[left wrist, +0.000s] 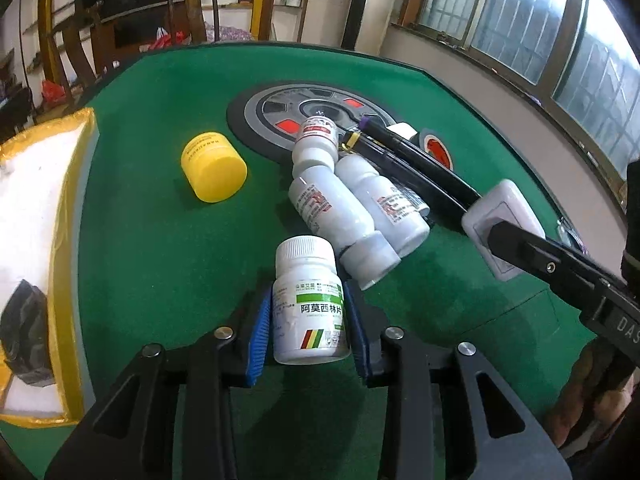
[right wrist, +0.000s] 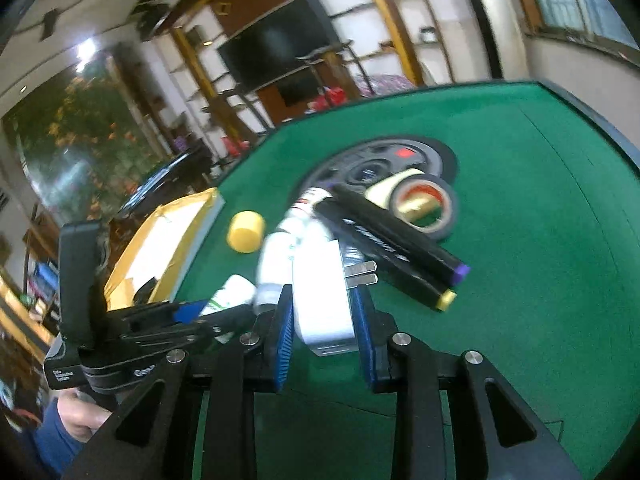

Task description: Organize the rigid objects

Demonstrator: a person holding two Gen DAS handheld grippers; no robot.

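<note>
My left tongs [left wrist: 308,322] grip a white pill bottle [left wrist: 308,308] with a green label band, its ribbed cap pointing away from me, both blue pads pressed to its sides above the green bench [left wrist: 160,208]. My right tongs [right wrist: 323,320] are clamped on a white plug adapter [right wrist: 322,300], whose two metal prongs stick out to the right.

Just beyond the pill bottle lie three white bottles with red labels [left wrist: 340,204], heaped together and touching. Two black markers [right wrist: 396,248] rest across them, one with a purple end and one with a yellow end. At the far right of that heap sit a black tape roll [right wrist: 426,204] and a cream one [right wrist: 390,192], touching each other. A yellow jar [left wrist: 214,166] lies on its side to the left, apart from the heap. A yellow-edged box [left wrist: 68,248] stands at the bench's left side.
</note>
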